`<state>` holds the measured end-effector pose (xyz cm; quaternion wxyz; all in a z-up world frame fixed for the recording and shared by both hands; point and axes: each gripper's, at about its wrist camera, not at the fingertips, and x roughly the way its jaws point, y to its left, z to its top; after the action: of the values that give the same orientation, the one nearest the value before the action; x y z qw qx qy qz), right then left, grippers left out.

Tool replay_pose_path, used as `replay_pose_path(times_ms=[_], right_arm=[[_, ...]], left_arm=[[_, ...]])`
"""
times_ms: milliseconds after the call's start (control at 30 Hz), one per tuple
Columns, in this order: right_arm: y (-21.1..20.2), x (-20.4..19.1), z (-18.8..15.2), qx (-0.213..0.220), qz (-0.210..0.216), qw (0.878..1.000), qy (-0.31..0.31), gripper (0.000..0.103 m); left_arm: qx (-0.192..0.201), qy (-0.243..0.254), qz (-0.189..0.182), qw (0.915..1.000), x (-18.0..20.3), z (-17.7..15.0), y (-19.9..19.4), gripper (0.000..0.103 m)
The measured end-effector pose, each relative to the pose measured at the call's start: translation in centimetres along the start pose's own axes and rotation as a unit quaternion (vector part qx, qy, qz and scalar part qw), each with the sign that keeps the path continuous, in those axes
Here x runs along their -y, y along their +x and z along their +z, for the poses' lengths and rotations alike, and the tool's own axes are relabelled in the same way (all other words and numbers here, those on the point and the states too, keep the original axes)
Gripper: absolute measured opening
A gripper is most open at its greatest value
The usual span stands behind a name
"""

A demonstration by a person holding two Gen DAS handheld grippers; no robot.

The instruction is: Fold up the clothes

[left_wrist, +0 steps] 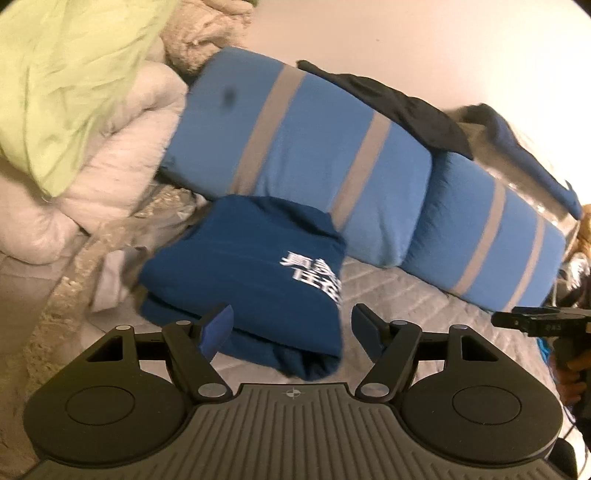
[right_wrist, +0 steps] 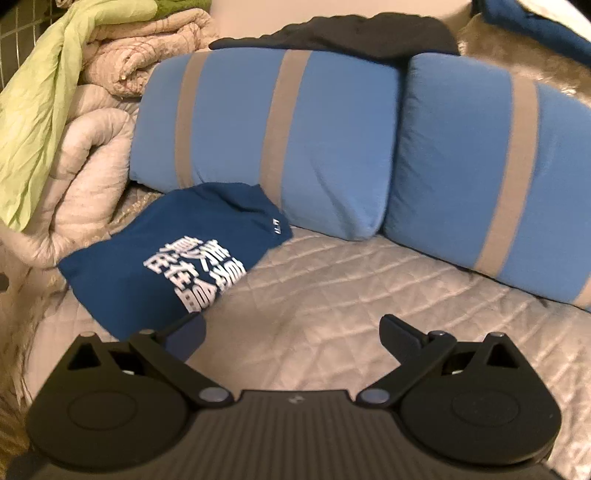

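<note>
Folded navy T-shirt (right_wrist: 166, 266) on quilted bed (right_wrist: 332, 295), print partly hidden; left gripper (left_wrist: 291, 325) and right gripper (right_wrist: 291, 332) fingers apart, empty.

Dim, warm indoor light; motion blur smears both views, and fisheye distortion bends the dark-cornered edges.

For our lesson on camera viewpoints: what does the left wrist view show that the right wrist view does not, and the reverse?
Only the left wrist view shows the right gripper at its right edge, and the shirt's stacked folded layers.

Only the right wrist view shows a wide bare stretch of quilted bedcover and a green cloth above the blankets.

Both show the folded dark blue shirt with white print, two striped blue pillows, a black garment on them, and open jaws holding nothing.
</note>
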<state>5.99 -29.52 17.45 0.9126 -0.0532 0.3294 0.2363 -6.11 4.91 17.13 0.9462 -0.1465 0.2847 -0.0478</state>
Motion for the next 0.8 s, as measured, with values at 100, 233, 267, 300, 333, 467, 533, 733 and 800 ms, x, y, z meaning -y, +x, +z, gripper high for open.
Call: replay_pose_path(times_ms=[100,233,267,300,333,467,533,733,800], right_arm=[[-2.3,0.9,-1.4,0.002,-0.017,1.000,-0.013,0.103],[-4.9,2.0,-2.6,0.001,-0.045,0.999,-0.026,0.103],[-5.5,2.3,-2.8,0.000,-0.052,0.998,-0.031,0.103],[-6.1,2.6,-3.1,-0.001,-0.059,0.998,-0.035,0.103],[-6.7,2.9,-3.4,-0.001,-0.066,0.997,-0.040,0.103],[-8.4,4.3,-4.3,-0.001,-0.082,0.995,-0.049,0.103],[-9.1,5.2,-4.7,-0.001,-0.086,0.995,-0.048,0.103],[-11.9,8.6,-5.7,0.011,-0.088,0.996,-0.027,0.103],[-13.3,10.4,-5.9,0.019,-0.083,0.996,-0.010,0.103]], left_arm=[[-0.007,0.000,-0.005,1.0000,0.9,-0.1,-0.1,0.070],[-0.006,0.019,-0.009,0.9998,2.4,0.4,-0.6,0.070],[-0.007,0.026,-0.010,0.9996,2.7,0.5,-0.8,0.070],[-0.008,0.034,-0.010,0.9993,3.1,0.6,-0.9,0.070],[-0.010,0.042,-0.010,0.9990,3.4,0.7,-1.0,0.070],[-0.016,0.071,-0.003,0.9973,4.3,1.0,-1.5,0.070],[-0.019,0.084,0.003,0.9963,4.5,1.2,-1.8,0.070],[-0.023,0.114,0.027,0.9929,4.2,2.7,-3.5,0.070],[-0.016,0.125,0.036,0.9913,3.9,3.5,-4.7,0.070]])
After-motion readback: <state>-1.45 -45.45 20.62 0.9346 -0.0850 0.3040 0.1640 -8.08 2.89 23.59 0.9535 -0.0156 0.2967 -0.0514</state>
